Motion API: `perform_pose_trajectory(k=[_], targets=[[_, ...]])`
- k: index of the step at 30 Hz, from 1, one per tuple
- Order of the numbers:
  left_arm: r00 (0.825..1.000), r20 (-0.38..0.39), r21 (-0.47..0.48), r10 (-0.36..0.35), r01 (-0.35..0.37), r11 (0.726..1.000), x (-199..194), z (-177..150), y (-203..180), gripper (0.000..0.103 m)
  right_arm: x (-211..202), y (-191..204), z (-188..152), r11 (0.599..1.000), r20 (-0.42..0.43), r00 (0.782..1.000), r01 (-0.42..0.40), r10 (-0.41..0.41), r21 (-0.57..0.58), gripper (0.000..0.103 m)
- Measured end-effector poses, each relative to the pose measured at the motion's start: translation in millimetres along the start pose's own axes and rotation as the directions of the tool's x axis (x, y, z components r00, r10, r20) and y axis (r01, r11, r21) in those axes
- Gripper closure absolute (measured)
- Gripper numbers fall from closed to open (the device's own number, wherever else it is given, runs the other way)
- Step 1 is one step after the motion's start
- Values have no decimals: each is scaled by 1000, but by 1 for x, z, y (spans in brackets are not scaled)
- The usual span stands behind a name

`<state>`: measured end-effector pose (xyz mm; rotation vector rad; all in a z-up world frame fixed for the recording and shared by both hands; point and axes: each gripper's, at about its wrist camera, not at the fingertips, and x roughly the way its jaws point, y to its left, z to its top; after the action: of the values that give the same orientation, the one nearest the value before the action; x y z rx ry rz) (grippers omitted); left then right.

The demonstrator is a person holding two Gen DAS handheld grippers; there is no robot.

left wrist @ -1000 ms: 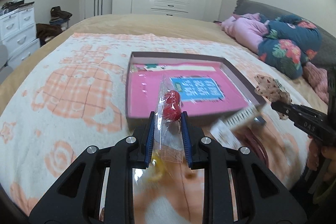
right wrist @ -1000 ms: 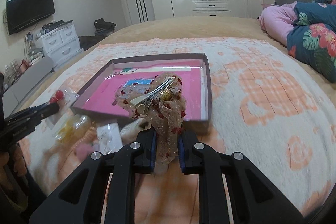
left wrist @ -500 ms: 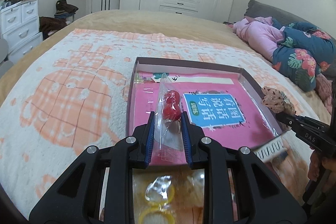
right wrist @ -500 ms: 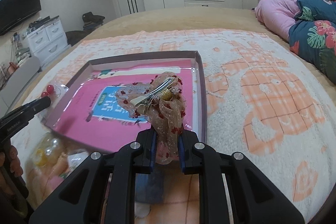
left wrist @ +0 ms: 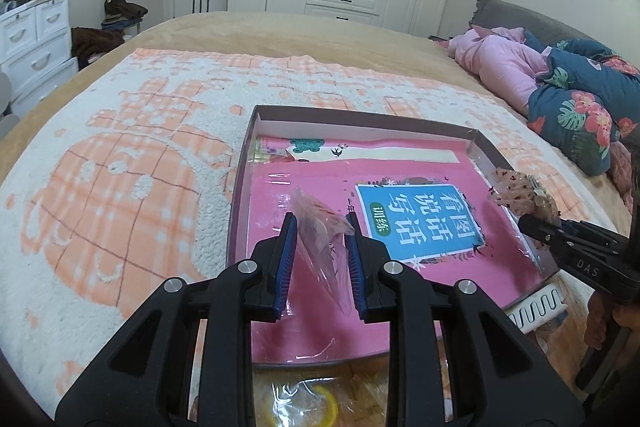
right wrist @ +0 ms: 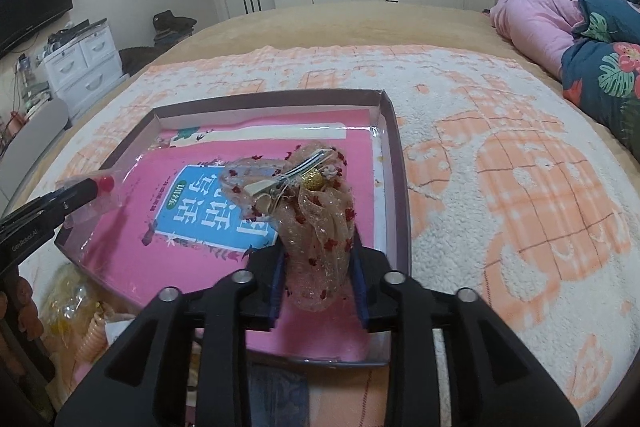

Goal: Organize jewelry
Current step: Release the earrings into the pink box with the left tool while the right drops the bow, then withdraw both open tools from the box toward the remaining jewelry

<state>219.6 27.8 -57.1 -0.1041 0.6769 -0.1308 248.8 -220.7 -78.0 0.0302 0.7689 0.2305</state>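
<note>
A shallow box (left wrist: 244, 163) with a pink book inside lies on the bed; it also shows in the right wrist view (right wrist: 396, 131). My left gripper (left wrist: 320, 223) is shut on a clear plastic bag (left wrist: 320, 227), held over the box's left part. Its red beads (right wrist: 106, 181) show only in the right wrist view, past the left gripper (right wrist: 86, 187). My right gripper (right wrist: 318, 231) is shut on a sheer red-dotted hair bow (right wrist: 316, 203) with a metal clip, over the box's right part. It appears in the left wrist view (left wrist: 520, 193) too.
Loose bagged items lie near the box's front edge: yellow rings (left wrist: 304, 407), a white comb (left wrist: 536, 307), yellow and peach pieces (right wrist: 72, 311). Folded pink and floral bedding (right wrist: 580, 27) sits at the right. A white drawer unit (right wrist: 84, 63) stands left of the bed.
Both grippers have moved forward over the box with their items. The bag in my left gripper has turned, so its red beads no longer show in the left wrist view.
</note>
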Motion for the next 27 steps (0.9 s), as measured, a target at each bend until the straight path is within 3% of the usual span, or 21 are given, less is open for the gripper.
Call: perform_pose_trajectory(k=[5,7,13,27], targets=[[1000,4,0,-5,5,1000,0,-1,0,84,-7,-1,-2,1000,30,1000,-10,9,15,49],[1000,5,0,-4,4,1000,0,-1,0,78,-12,-2,-2,1000,45,999,-9,8,25,38],[999,34,4,3,-3,1000,-6,1,0,63,-31,-3,-7,999,106,994,-1,-3,38,21],[992,122,-22,9,-6,1000,-40,-4,3,24,-68,0,-23,999,192,981,11,-17,34,10]])
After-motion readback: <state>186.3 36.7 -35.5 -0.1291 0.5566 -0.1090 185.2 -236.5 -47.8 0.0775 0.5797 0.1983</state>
